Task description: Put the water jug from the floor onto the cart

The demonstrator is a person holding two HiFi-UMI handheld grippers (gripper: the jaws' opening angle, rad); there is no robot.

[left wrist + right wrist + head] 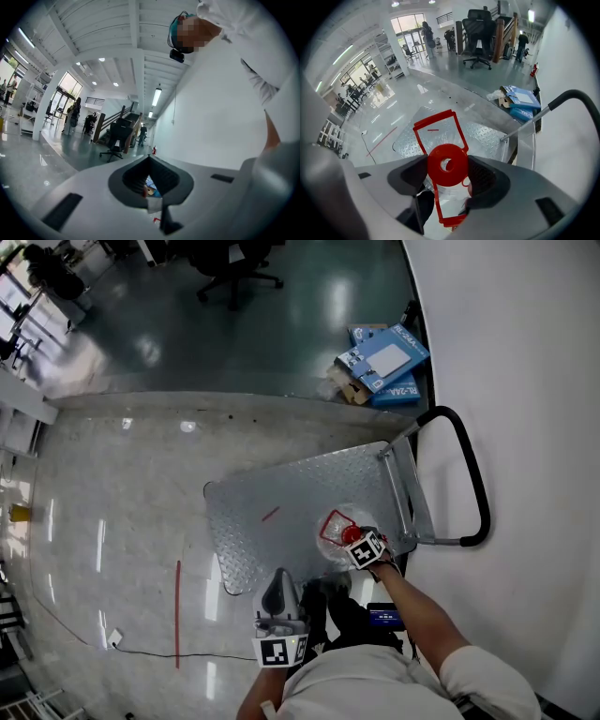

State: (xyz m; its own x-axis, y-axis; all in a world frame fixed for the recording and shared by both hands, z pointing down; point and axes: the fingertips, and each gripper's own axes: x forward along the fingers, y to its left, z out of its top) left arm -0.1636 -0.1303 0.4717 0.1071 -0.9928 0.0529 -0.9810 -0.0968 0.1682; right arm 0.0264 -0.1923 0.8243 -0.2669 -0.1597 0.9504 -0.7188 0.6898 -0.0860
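The clear water jug with a red cap and a red frame handle is over the near right part of the cart's steel deck. I cannot tell whether it rests on the deck. My right gripper is shut on the red cap, one jaw on each side. My left gripper is held close to my body, away from the jug; its jaws meet with nothing between them. In the left gripper view the left gripper points out across the hall.
The cart's black push handle stands on the right by a white wall. Blue cardboard boxes lie beyond the cart. An office chair stands farther back. A red tape line and a thin cable mark the floor at left.
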